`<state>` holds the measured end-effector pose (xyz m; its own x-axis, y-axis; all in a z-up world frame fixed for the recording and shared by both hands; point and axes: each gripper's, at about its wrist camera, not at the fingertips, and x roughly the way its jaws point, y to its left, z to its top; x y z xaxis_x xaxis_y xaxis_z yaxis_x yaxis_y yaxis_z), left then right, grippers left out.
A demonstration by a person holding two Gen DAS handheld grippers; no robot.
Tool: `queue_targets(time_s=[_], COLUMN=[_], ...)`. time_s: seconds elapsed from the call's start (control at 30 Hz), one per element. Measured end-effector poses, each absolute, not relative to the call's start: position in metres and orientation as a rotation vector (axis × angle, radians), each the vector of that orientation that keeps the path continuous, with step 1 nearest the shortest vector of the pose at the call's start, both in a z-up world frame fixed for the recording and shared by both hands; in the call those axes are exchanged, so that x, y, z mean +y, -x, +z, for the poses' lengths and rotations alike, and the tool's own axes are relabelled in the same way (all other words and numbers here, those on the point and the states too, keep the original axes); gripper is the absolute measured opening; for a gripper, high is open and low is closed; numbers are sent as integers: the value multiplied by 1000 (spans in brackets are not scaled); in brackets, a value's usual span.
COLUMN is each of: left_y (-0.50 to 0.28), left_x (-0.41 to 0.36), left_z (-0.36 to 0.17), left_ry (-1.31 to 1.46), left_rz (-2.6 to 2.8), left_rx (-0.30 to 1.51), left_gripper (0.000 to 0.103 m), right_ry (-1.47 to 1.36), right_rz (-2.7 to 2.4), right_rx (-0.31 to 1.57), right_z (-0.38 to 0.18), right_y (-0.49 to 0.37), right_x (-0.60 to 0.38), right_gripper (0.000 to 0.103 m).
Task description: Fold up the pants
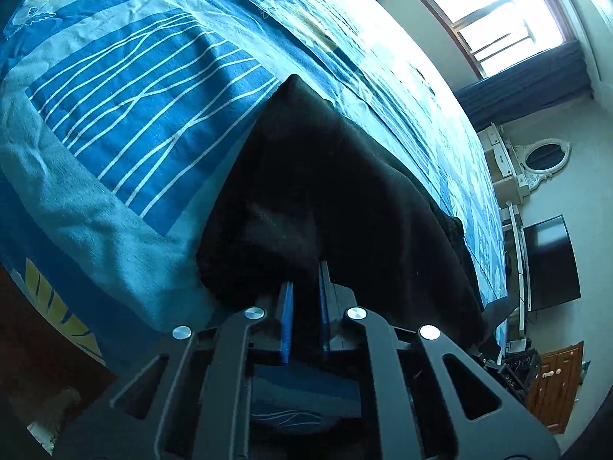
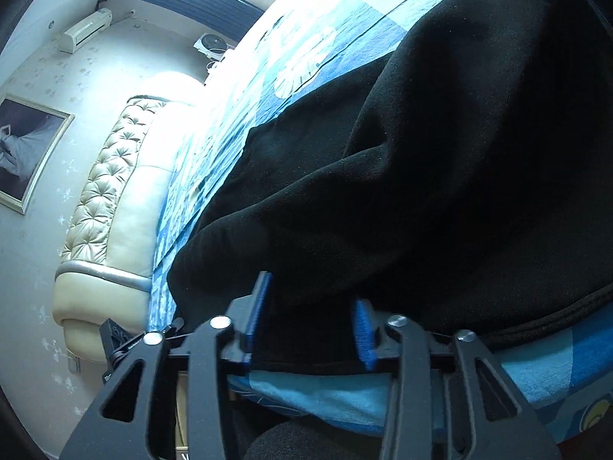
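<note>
The black pants [image 1: 325, 191] lie on a bed with a blue patterned cover [image 1: 134, 88]. In the left wrist view my left gripper [image 1: 305, 272] is shut on an edge of the pants, and the cloth hides the tips of its blue pads [image 1: 286, 318]. In the right wrist view the pants [image 2: 440, 153] fill most of the frame. My right gripper [image 2: 312, 291] has its blue pads [image 2: 260, 306] apart, with a thick fold of the pants lying between them; whether they press on it does not show.
The blue cover [image 2: 325, 395] hangs over the bed's near edge. A cream tufted headboard [image 2: 115, 199] stands at the left of the right wrist view. A window [image 1: 494, 11], a dark screen [image 1: 551, 260] and a wooden cabinet [image 1: 555, 387] are beyond the bed.
</note>
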<state>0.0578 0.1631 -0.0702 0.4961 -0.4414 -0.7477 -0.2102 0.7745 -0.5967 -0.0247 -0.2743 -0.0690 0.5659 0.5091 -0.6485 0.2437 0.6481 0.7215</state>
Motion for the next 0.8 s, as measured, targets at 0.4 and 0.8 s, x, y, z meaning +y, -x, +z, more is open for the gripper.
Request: queue_targets(time_s=[0.4,0.8], left_y=[-43,-17], left_x=[166,156], left_z=[-69,-31], left_ry=[553,436], left_rz=[-118,-129], left_rx=[1064,971], left_gripper=[9,52], right_ry=[-816,-909], right_rz=[225,102], right_rx=[1059,917], right_z=[-79,-40], right_y=[46,78], right_x=[-261,-376], right_gripper=[11,48])
